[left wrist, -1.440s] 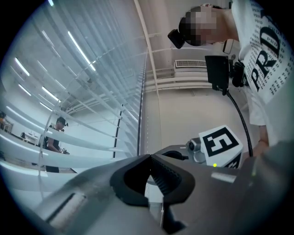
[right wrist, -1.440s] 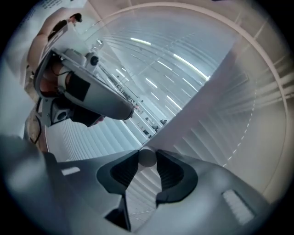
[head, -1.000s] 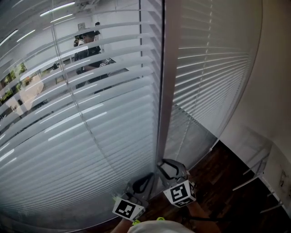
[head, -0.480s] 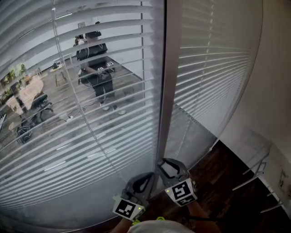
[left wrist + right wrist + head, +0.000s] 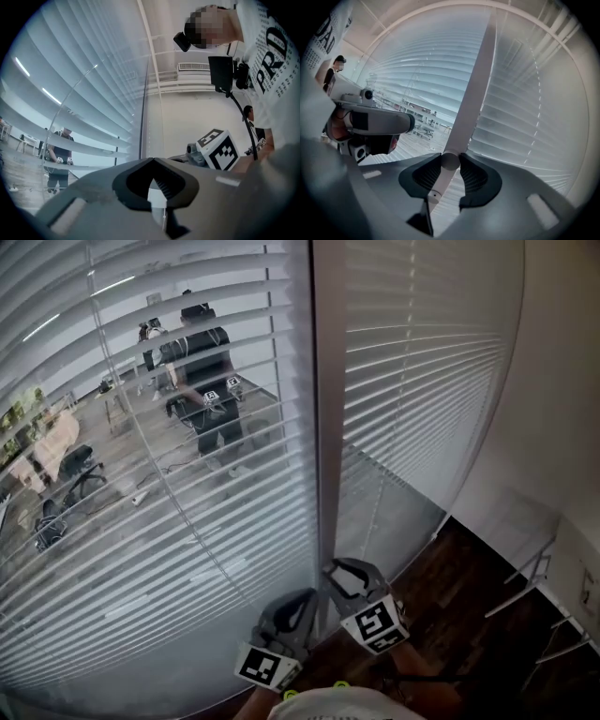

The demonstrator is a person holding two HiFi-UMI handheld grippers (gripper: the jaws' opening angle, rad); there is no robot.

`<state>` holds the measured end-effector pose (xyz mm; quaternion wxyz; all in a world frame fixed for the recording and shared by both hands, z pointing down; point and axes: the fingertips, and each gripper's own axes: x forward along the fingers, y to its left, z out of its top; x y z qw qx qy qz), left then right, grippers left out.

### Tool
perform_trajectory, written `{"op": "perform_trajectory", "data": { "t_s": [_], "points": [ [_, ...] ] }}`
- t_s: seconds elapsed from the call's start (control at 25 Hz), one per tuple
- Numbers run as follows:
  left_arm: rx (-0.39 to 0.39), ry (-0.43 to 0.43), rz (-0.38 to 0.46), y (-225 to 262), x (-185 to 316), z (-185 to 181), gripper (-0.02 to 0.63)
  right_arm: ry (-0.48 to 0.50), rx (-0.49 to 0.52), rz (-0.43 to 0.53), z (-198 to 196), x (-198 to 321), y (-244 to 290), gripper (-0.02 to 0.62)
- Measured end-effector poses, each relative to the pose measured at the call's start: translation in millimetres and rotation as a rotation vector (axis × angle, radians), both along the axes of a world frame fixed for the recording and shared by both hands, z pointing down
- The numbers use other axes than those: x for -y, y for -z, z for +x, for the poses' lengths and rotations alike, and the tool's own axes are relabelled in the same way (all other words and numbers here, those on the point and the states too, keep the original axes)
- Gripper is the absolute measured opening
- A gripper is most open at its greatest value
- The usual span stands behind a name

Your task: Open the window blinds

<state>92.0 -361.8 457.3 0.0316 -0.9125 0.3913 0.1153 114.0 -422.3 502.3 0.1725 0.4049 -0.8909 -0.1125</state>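
Slats (image 5: 187, 493) have tilted open since a second ago, so I see the room beyond; those right of the wand (image 5: 474, 89) look less open. My right hand-held gripper (image 5: 450, 161) pinches the wand, and my left hand-held gripper (image 5: 153, 163) is closed on a white cord end (image 5: 157, 197).

I am working in an office. Slatted blinds (image 5: 187, 521) hang over a glazed partition (image 5: 323, 427), and through them I see an open room with a swivel chair (image 5: 80, 463), tables (image 5: 58, 432) and strip lights (image 5: 112, 285).

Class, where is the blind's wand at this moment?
In the right gripper view the wand rises up the centre, between the two sets of blinds, its lower end clamped in the right gripper's jaws.
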Motion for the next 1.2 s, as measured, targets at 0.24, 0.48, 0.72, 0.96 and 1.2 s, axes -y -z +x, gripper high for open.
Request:
{"op": "perform_trajectory", "data": {
  "t_s": [0.24, 0.48, 0.72, 0.96, 1.2],
  "points": [
    [-0.009, -0.017, 0.009, 4.6, -6.7, -2.4, -0.011, 0.012, -0.059, 0.019, -3.3, -5.8, -2.9, 0.135],
    [-0.019, -0.006, 0.023, 35.8, 4.4, -11.2, -0.009, 0.097, -0.064, 0.083, -12.8, -9.4, 44.8, 0.136],
    [-0.041, -0.011, 0.062, 39.7, -5.8, -19.3, -0.011, 0.16, -0.214, 0.263, -29.3, -33.3, 69.2, 0.009],
    [-0.027, -0.037, 0.09, 68.1, -12.2, -20.1, -0.009, 0.169, -0.125, 0.276, -38.6, -41.3, 103.9, 0.008],
    [-0.021, -0.062, 0.092, 39.9, -14.9, -24.7, -0.011, 0.148, -0.129, 0.251, -49.3, -47.5, 76.6, 0.008]
  ]
}}
